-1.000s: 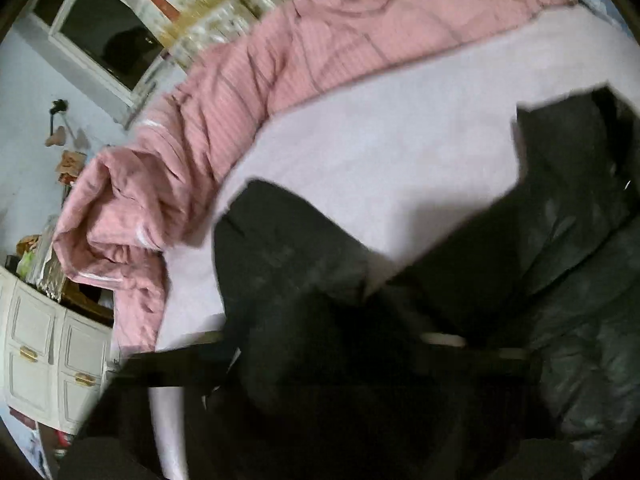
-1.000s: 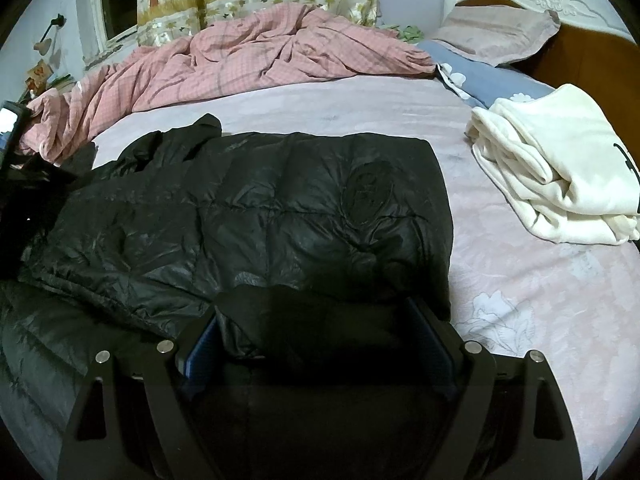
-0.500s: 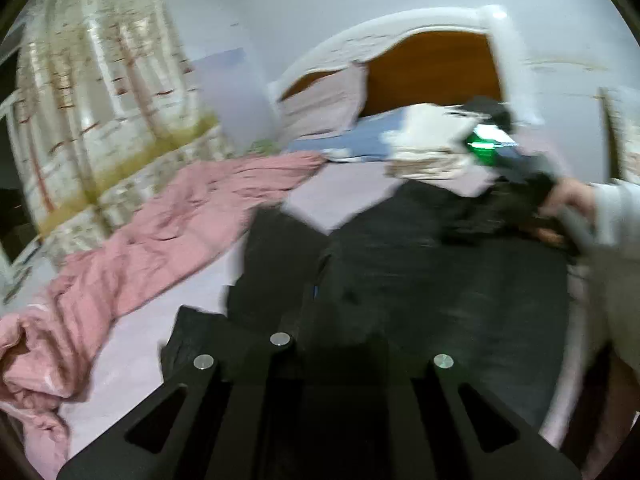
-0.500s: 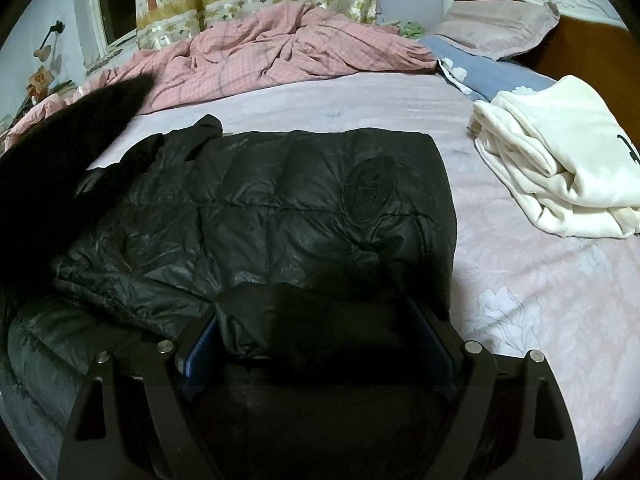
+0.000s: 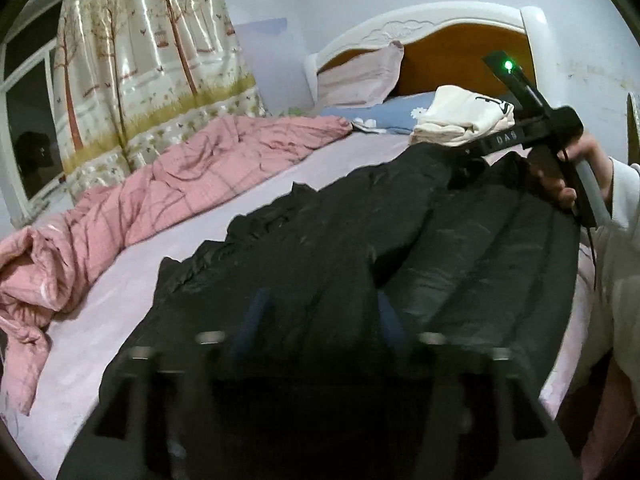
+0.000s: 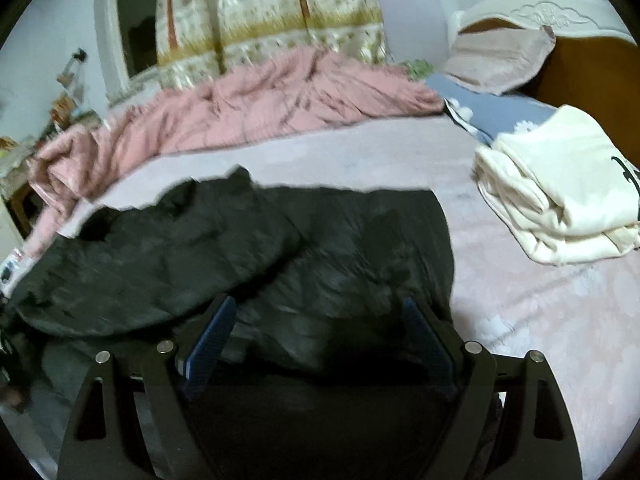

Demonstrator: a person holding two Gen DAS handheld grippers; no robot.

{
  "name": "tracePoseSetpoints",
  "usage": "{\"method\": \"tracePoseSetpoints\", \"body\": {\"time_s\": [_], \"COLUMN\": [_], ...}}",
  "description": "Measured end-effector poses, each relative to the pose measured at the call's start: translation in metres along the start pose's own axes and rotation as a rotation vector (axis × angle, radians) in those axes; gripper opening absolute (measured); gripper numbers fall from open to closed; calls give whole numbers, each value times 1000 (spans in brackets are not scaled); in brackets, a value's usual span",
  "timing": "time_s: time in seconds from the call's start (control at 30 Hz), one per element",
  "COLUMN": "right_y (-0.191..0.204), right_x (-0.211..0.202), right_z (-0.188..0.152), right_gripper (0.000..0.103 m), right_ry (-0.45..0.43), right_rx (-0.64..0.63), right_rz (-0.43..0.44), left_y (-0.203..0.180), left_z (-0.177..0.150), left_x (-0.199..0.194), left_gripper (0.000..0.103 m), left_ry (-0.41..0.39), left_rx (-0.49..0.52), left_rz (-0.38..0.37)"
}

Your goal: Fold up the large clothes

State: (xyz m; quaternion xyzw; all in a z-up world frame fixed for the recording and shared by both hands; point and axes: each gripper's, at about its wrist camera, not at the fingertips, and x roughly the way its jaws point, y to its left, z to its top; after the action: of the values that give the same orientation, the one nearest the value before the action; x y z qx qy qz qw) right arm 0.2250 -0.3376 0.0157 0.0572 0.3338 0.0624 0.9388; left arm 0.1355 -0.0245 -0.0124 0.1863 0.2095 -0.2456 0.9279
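The only legible lettering is "DAS", in pale capitals on the black body of the right gripper (image 5: 466,168), far right in the left wrist view; the black mark on the cream folded garment (image 6: 560,184) cannot be read

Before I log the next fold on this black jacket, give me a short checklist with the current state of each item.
1. Black jacket lies on the bed sheet, not hanging over the edge: ok in the right wrist view.
2. One side flap already folded across the body: ok.
3. Right gripper jaws spread wide, jacket fabric between them but not pinched: ok for regrasping.
4. Left gripper grip on the fabric: cannot tell, blurred.
5. Folded cream garment apart from the jacket: ok.
6. Pink quilt clear of the jacket: ok.
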Motion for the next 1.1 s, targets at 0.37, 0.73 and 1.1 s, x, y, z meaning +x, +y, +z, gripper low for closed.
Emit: {"method": "tracePoseSetpoints", "body": {"time_s": [0.37,0.73,1.1], "right_y": [28,42,50], "right_x": [14,89,23], "right_z": [10,44,39], "right_gripper": [87,87,9], "right_ry": [33,194,-64], "right_rx": [-28,-82,-159], "right_rz": [67,-22,2], "left_y": [42,97,81], "left_z": [-5,-38,-37], "left_x": [-40,1,9], "left_gripper": [85,87,84], "left_ry": [-97,110,139], "left_rx": [-240,-403,-334], "left_rz": [194,231,290]}}
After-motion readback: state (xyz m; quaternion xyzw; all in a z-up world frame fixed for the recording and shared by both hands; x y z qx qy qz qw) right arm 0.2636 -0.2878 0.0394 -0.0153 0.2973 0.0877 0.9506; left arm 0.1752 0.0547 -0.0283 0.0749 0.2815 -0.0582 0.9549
